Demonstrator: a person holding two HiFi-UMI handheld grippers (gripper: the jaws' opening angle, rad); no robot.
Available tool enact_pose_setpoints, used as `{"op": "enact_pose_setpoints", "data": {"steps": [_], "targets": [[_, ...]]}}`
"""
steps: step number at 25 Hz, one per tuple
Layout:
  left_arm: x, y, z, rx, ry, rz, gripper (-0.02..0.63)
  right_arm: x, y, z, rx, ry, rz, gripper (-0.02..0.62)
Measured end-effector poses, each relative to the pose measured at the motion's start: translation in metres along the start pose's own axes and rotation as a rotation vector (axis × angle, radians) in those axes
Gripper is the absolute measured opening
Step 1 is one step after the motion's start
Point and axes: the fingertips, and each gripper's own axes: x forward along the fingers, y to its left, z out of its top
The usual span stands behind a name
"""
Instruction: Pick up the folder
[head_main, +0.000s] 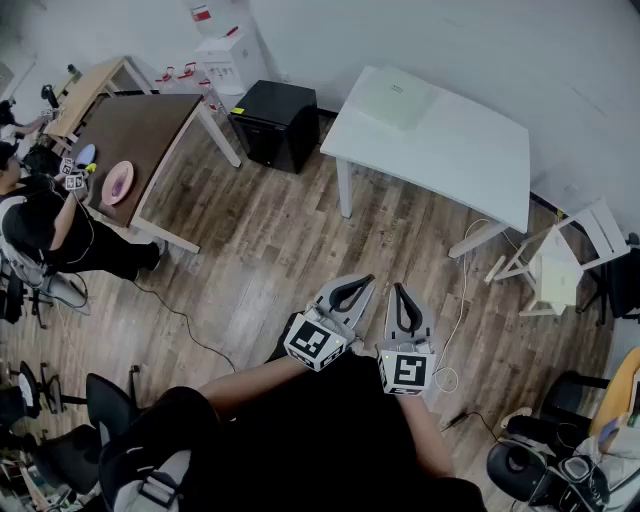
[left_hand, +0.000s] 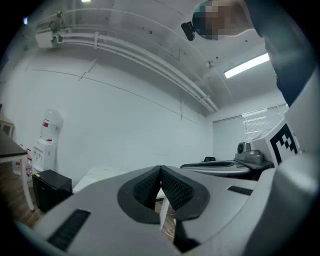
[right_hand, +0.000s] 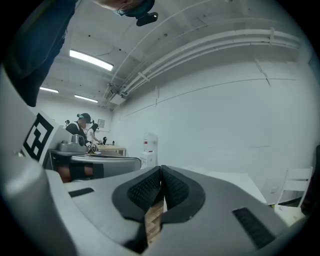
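A: In the head view, where is the folder (head_main: 396, 97)?
B: It lies flat on the white table (head_main: 470, 155), near the far corner at the picture's left. It is pale and well apart from both tools. A black cabinet (head_main: 275, 122) stands on the wooden floor (head_main: 250, 260) just left of that table.
A: And the tools there?
B: The left tool (head_main: 362, 283) and right tool (head_main: 399, 294) are side by side over the floor, close to the person's body, both aimed toward the table.
A: The left gripper view?
B: The left tool (left_hand: 160, 171) has its jaws pressed together with nothing between them. The table's top (left_hand: 97, 176) shows beyond, and the right tool (left_hand: 220, 166) sits alongside.
A: The right gripper view?
B: The right tool (right_hand: 161, 171) is closed too, and empty. The white table (right_hand: 235, 181) lies ahead, with a water dispenser (right_hand: 150, 146) against the wall at left.
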Motion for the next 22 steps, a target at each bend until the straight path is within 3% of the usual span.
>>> {"op": "enact_pose_setpoints", "data": {"steps": [5, 11, 22], "targets": [[0.002, -0.008, -0.005, 0.026, -0.012, -0.013, 0.012, -0.01, -0.011, -0.01, 0.046, -0.015, 0.007, 0.035], [0.01, -0.003, -0.008, 0.027, 0.004, 0.017, 0.012, -0.017, -0.022, -0.013, 0.019, -0.01, 0.006, 0.035], [0.051, 0.01, -0.018, 0.026, 0.012, -0.015, 0.012, 0.014, -0.047, -0.028, 0.078, 0.02, -0.001, 0.035]]}}
